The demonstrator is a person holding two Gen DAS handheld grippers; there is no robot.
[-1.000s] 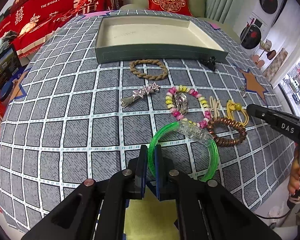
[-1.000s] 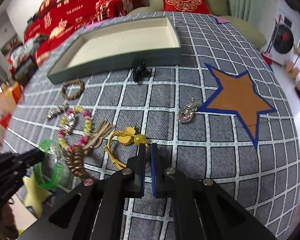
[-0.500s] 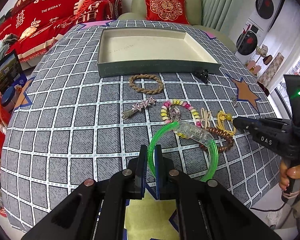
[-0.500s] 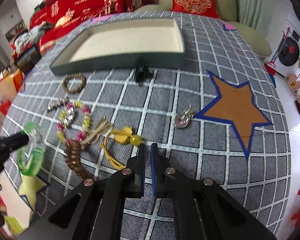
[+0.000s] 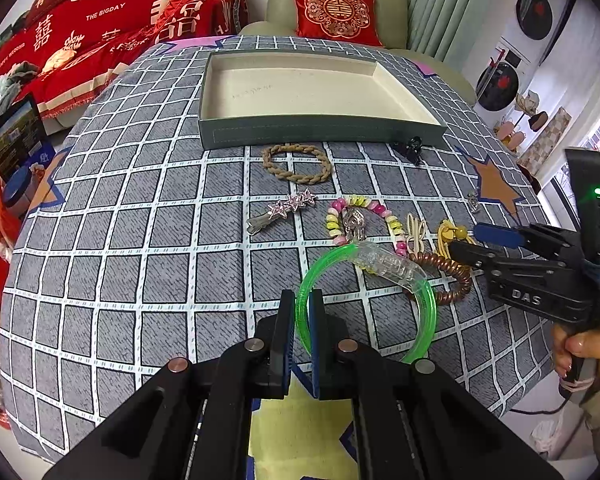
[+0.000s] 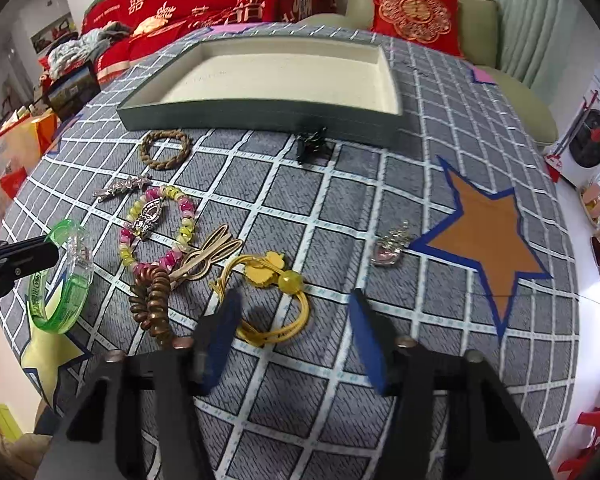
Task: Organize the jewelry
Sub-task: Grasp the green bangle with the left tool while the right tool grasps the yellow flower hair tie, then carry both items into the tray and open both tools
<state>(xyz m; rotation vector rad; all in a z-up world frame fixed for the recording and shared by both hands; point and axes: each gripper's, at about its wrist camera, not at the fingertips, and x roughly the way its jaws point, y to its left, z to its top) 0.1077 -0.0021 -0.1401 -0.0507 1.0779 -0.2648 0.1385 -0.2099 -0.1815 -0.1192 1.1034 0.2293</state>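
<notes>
My left gripper [image 5: 301, 304] is shut on a green plastic bangle [image 5: 426, 300] and holds it above the table; the bangle also shows in the right wrist view [image 6: 66, 276]. My right gripper [image 6: 296, 308] is open, its jaws wide apart just above a yellow hair tie [image 6: 276, 300]. The right gripper also shows in the left wrist view [image 5: 476, 244]. A shallow green tray [image 5: 320, 136] with a cream inside stands empty at the far side, and also shows in the right wrist view [image 6: 260, 116].
On the grey checked cloth lie a braided rope bracelet [image 5: 296, 164], a star hair clip [image 5: 284, 208], a pink-yellow bead bracelet [image 5: 364, 220], a brown coil tie [image 6: 152, 300], a beige bunny clip [image 6: 208, 256], a black clip [image 6: 310, 144] and a heart pendant [image 6: 390, 248].
My right gripper has opened wide from shut and moved over the yellow hair tie. My left gripper has lifted the green bangle higher off the cloth.
</notes>
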